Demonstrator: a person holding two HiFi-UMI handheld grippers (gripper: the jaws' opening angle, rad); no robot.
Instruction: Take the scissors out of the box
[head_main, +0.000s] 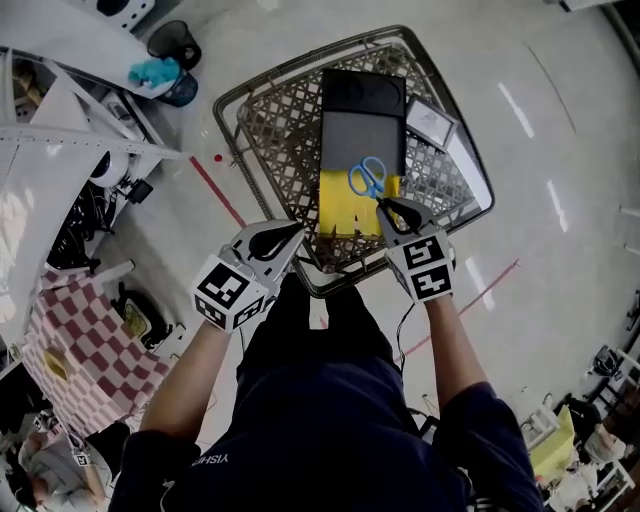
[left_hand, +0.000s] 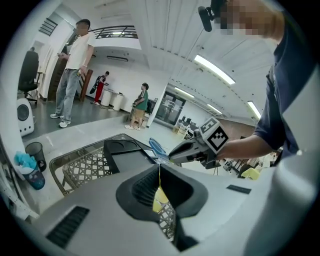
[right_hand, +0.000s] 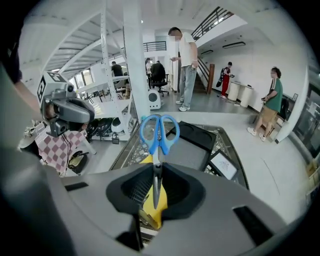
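Scissors of steel with blue handles (right_hand: 159, 131) are clamped by the blades in the right claw (head_main: 395, 212). Their handles point toward the top of the frame, over the yellow cardboard box (head_main: 345, 210). Left claw (head_main: 295, 236) is closed on its thin yellow flap (left_hand: 159, 200).

From my head view, the right gripper (head_main: 388, 208) covers the blades of the scissors (head_main: 367, 177). The near end of the box (head_main: 362, 125) lies under a yellow flap (head_main: 343, 210). I cannot tell whether my left gripper (left_hand: 160, 172) pinches that flap.
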